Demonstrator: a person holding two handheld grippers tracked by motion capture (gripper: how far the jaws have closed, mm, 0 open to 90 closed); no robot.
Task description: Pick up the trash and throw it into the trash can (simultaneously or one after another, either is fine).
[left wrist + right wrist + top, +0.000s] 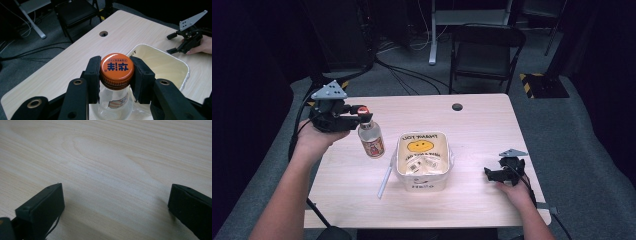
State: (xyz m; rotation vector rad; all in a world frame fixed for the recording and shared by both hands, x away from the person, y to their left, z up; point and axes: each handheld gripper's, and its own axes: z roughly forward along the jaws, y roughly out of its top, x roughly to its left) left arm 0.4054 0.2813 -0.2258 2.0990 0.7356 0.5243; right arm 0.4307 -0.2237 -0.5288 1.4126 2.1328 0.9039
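The glass bottle (371,137) stands upright on the tabletop (477,120), just left of the white tub (422,161). The left gripper (117,72) clamps its orange cap (117,66). The right gripper (116,207) rests apart, jaws spread wide.

A pale wooden table (482,120) carries a glass bottle (371,138) at centre-left, a white tub (422,161) mid-frame, and a white straw (384,182) beside it.
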